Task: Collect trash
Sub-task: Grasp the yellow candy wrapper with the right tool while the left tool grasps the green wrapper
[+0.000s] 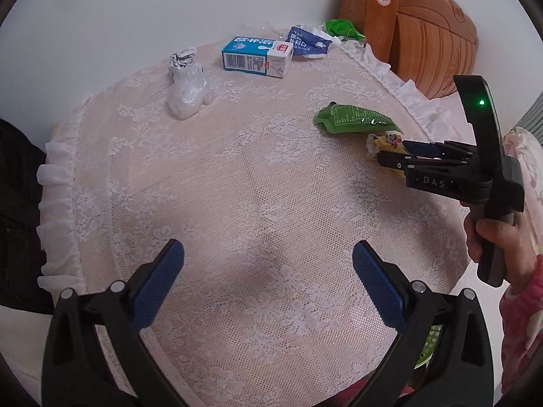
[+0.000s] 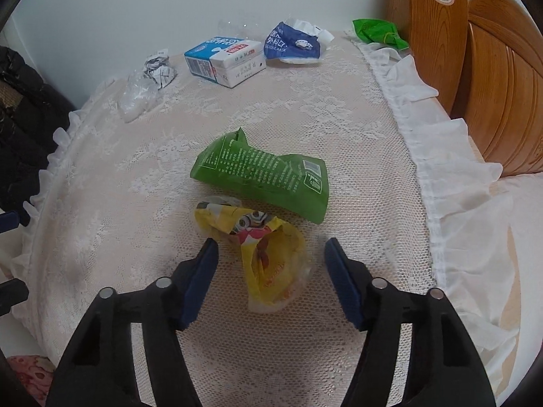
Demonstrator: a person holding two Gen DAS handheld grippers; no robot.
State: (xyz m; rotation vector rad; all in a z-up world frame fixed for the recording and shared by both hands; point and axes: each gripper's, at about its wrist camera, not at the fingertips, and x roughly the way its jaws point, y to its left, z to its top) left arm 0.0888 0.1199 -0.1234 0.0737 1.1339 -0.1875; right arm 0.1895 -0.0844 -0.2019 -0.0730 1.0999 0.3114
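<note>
A crumpled yellow snack wrapper [image 2: 271, 264] lies on the lace-covered table [image 2: 118, 203], between the fingers of my right gripper [image 2: 271, 254]. The blue pads stand a little clear of it on both sides, so the gripper is open. Just beyond it lies a green packet [image 2: 264, 176]. From the left wrist view, the right gripper [image 1: 390, 152] reaches in from the right onto the yellow wrapper [image 1: 387, 140], held by a hand [image 1: 492, 237]. My left gripper [image 1: 268, 261] hangs open over bare lace with nothing between its pads.
At the far edge lie a milk carton [image 1: 254, 56], a blue mask packet [image 1: 307, 42], crumpled paper [image 1: 183, 59], clear plastic [image 1: 190, 93] and a green bag [image 1: 342, 28]. A wooden headboard [image 1: 424, 44] rises at the right. Dark fabric [image 1: 17, 220] lies at the left.
</note>
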